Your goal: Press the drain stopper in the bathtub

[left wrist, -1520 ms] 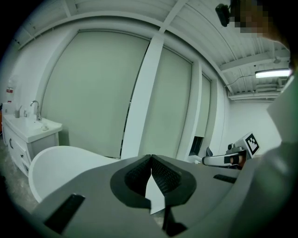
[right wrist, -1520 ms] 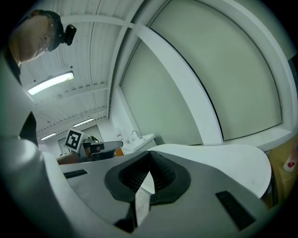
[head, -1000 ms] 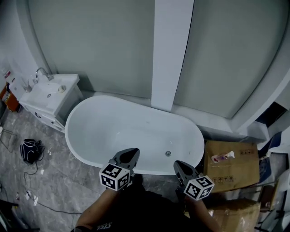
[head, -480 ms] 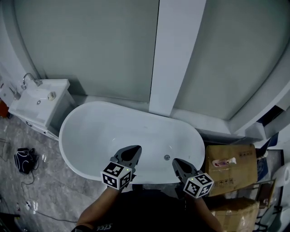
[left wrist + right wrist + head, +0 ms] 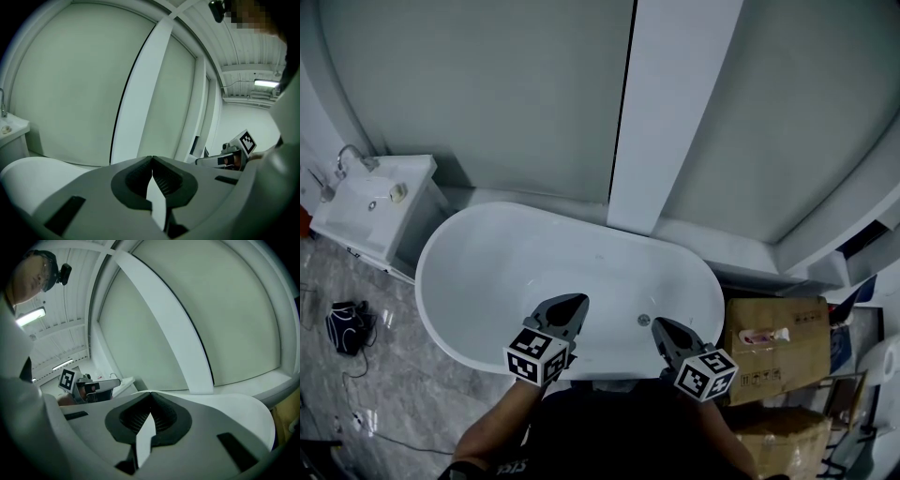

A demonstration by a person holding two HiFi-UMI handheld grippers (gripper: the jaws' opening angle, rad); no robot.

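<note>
1. A white oval freestanding bathtub (image 5: 487, 272) lies below the head camera. Its small round metal drain stopper (image 5: 643, 320) sits in the tub floor, toward the right end.
2. The left gripper (image 5: 572, 303) hangs over the tub's near rim. Its jaws meet tip to tip with nothing between them.
3. The right gripper (image 5: 660, 324) shows just right of the stopper in the head view, jaws likewise together and empty.
4. A white washbasin cabinet (image 5: 375, 202) stands left of the tub, and a brown cardboard box (image 5: 778, 361) stands right of it.
</note>
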